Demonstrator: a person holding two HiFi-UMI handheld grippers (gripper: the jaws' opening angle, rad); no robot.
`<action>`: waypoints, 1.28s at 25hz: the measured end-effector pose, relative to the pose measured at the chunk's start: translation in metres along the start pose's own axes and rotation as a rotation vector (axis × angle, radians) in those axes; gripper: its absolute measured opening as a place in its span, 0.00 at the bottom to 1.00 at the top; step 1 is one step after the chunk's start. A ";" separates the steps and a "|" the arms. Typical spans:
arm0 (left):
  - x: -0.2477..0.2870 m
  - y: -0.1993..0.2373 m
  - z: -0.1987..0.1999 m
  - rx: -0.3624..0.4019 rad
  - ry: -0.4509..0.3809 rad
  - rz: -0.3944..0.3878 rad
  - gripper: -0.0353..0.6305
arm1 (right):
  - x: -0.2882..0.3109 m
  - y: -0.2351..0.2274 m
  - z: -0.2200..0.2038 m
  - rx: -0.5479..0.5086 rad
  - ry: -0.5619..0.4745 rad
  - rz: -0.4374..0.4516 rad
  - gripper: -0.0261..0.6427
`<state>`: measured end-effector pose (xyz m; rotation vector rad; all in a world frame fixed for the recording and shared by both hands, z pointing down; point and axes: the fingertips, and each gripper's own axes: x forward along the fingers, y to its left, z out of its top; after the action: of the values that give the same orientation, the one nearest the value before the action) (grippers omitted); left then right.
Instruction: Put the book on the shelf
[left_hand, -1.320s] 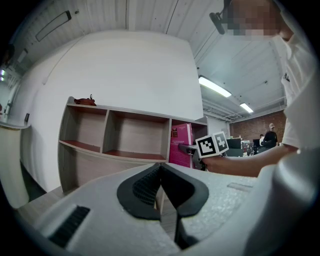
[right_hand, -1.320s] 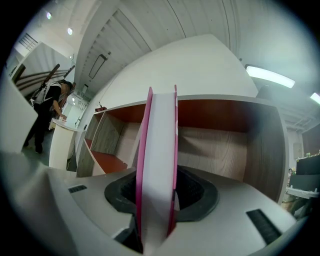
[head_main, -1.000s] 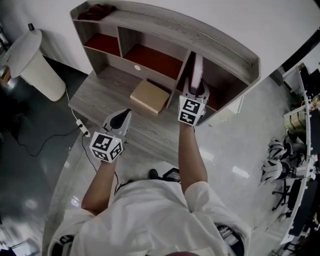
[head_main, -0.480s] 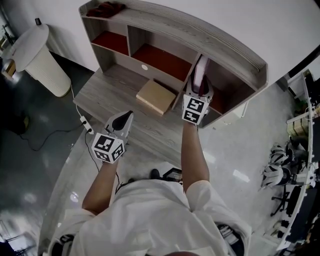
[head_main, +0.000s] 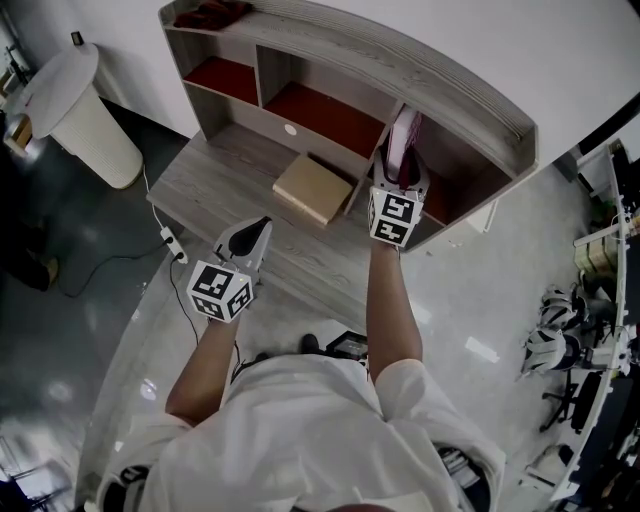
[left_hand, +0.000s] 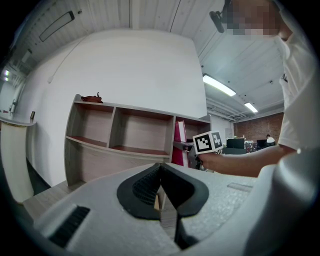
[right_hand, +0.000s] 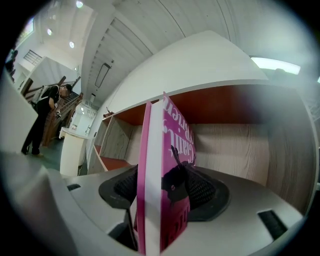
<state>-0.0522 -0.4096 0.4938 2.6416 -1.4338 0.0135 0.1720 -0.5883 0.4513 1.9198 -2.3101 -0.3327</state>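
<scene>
"Where is the book (right_hand: 167, 150)?"
"Standing up between the jaws of my right gripper (head_main: 399, 178), in the shelf (head_main: 455, 85) box just ahead of it. Those jaws have just been opening and don't squeeze it now."
"And your left gripper (left_hand: 161, 172)?"
"Pinched shut on nothing, off to the right one's left"

A flat brown cardboard box (head_main: 312, 189) lies in the middle of the wooden desk (head_main: 215, 185). A white round table (head_main: 72, 110) stands at the far left. A white power strip (head_main: 170, 243) lies on the floor by the desk's left edge. White helmets (head_main: 548, 345) sit on the right.
</scene>
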 end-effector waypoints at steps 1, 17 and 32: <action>0.000 -0.002 0.000 0.001 0.001 -0.002 0.08 | 0.000 0.001 0.000 0.008 -0.001 0.009 0.39; -0.014 0.000 0.010 0.011 -0.023 0.013 0.08 | -0.034 -0.001 0.005 0.024 0.013 0.001 0.40; -0.048 0.001 0.019 0.000 -0.068 -0.015 0.08 | -0.148 0.013 0.053 0.029 -0.048 -0.023 0.34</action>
<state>-0.0806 -0.3728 0.4718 2.6769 -1.4341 -0.0786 0.1752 -0.4359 0.4102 1.9749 -2.3371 -0.3531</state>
